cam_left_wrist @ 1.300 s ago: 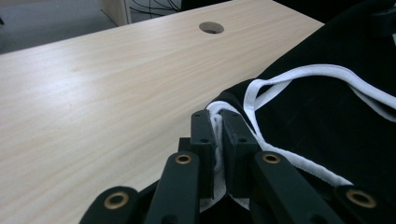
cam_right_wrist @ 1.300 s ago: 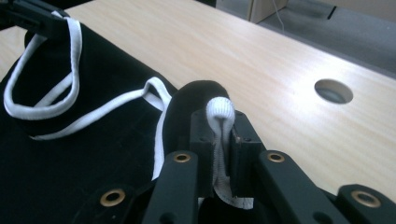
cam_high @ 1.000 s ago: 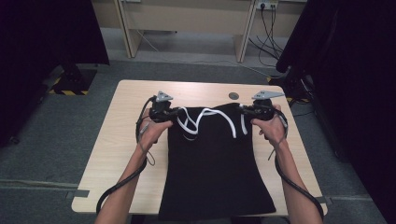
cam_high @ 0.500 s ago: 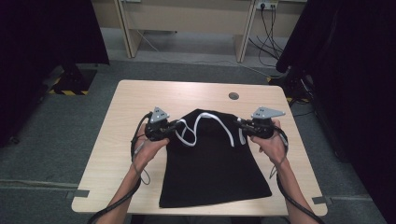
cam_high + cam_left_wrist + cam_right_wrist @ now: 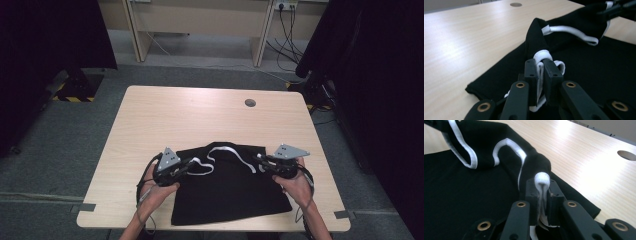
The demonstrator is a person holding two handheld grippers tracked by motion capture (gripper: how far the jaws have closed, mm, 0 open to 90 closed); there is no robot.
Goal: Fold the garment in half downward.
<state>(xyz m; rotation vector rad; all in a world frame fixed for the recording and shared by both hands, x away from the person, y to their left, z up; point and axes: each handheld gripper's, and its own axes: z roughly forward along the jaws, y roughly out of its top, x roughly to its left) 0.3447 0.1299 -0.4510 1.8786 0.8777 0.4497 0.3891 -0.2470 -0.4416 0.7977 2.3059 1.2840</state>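
My left hand-held gripper [image 5: 540, 75] and right hand-held gripper [image 5: 541, 195] each clamp the white trim (one end apiece) of the black garment [image 5: 230, 192], which lies between them on the surface [image 5: 165, 115].

Far half of table [image 5: 200, 115]: bare wood, you can pass freely.
Cable hole [image 5: 250, 103]: flush with the top, far right, no obstacle.
Near half: the black garment [image 5: 230, 195] covers the middle.
Side strips: narrow bare wood left and right of the cloth.
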